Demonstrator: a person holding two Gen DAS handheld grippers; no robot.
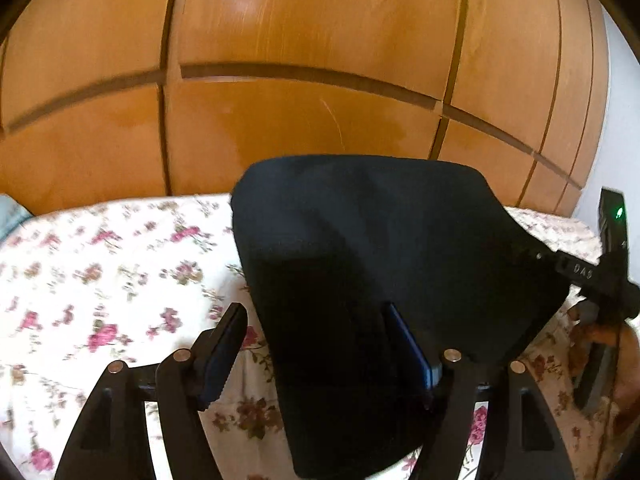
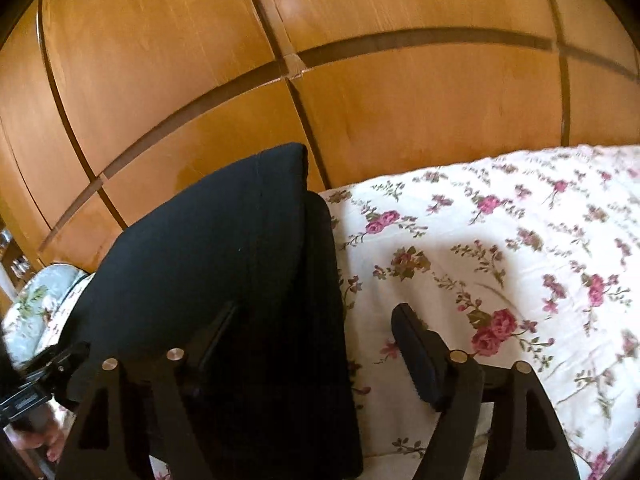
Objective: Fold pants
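Note:
The black pants (image 1: 380, 264) lie folded on the floral bedsheet (image 1: 100, 280). In the left wrist view my left gripper (image 1: 316, 336) is open; its right finger (image 1: 408, 344) rests on the dark cloth and its left finger (image 1: 224, 352) is over the sheet. In the right wrist view the pants (image 2: 224, 248) fill the left half. My right gripper (image 2: 320, 344) is open; its left finger (image 2: 216, 332) is over the pants and its right finger (image 2: 416, 352) is over the sheet (image 2: 500, 248). Neither gripper clamps the cloth.
Orange wooden wardrobe doors (image 1: 300, 80) stand right behind the bed. The other gripper's black body (image 1: 600, 272) shows at the right of the left wrist view. A pale floral pillow (image 2: 36, 304) lies at the far left of the right wrist view.

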